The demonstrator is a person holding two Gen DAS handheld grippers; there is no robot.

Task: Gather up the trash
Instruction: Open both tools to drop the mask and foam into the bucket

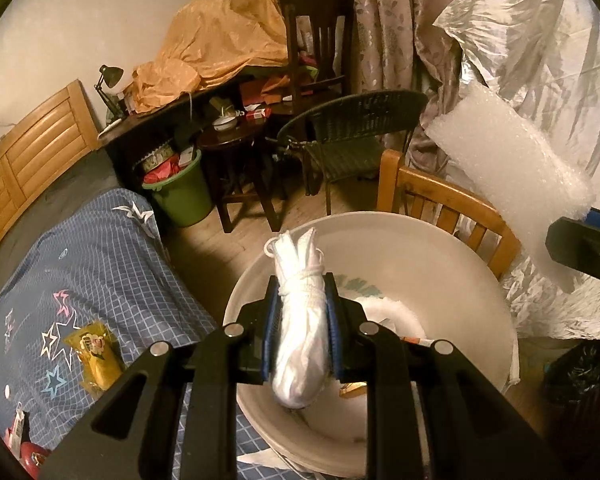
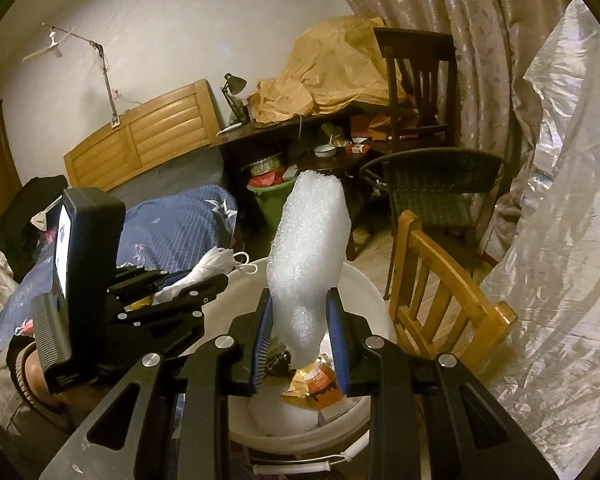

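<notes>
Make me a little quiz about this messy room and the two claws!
1. True or false: the left claw is empty.
2. What is the right claw squeezing?
A) a spoon
B) bubble wrap
C) a shoe
3. Fill in: both claws are above the white ____.

Key:
1. False. It grips a tied white plastic bag.
2. B, the bubble wrap.
3. Bucket, which already has some wrappers inside.
</notes>
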